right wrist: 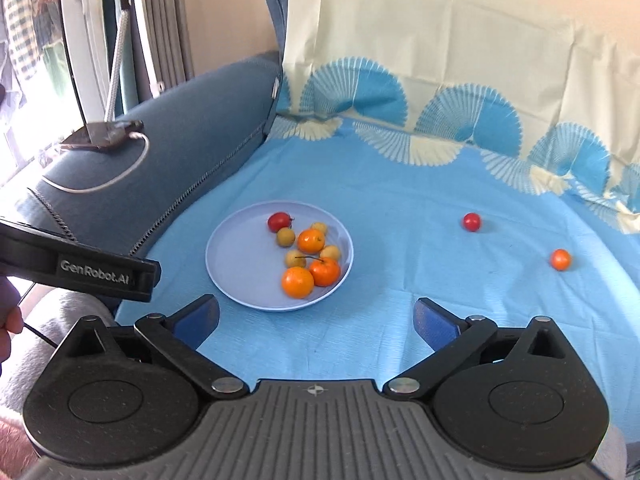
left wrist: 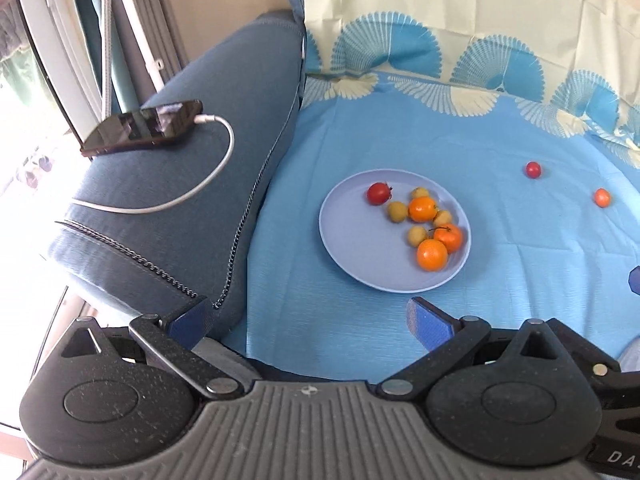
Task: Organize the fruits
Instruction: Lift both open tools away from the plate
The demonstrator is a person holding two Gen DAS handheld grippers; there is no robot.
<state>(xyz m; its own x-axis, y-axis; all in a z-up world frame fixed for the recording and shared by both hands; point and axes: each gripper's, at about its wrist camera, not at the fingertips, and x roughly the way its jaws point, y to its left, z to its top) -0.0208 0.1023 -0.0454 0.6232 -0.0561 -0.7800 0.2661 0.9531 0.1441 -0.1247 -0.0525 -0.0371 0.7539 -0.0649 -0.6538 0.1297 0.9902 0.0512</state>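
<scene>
A pale blue plate [left wrist: 352, 248] [right wrist: 240, 264] sits on a blue cloth and holds a red tomato [left wrist: 378, 193] [right wrist: 279, 221], three oranges [left wrist: 431, 255] [right wrist: 297, 282] and several small yellow-green fruits [left wrist: 397, 212] [right wrist: 285, 237]. A loose red tomato [left wrist: 533, 169] [right wrist: 472, 222] and a small loose orange [left wrist: 602, 197] [right wrist: 561, 259] lie on the cloth to the right. My left gripper [left wrist: 308, 312] is open and empty, near of the plate. My right gripper [right wrist: 316, 316] is open and empty, just near of the plate.
A blue sofa arm [left wrist: 192, 184] [right wrist: 160, 152] rises left of the cloth, with a phone [left wrist: 142, 128] and white cable [left wrist: 216, 168] on it. The left gripper's body [right wrist: 80, 268] shows at the left of the right wrist view. The cloth climbs the backrest [left wrist: 460, 12].
</scene>
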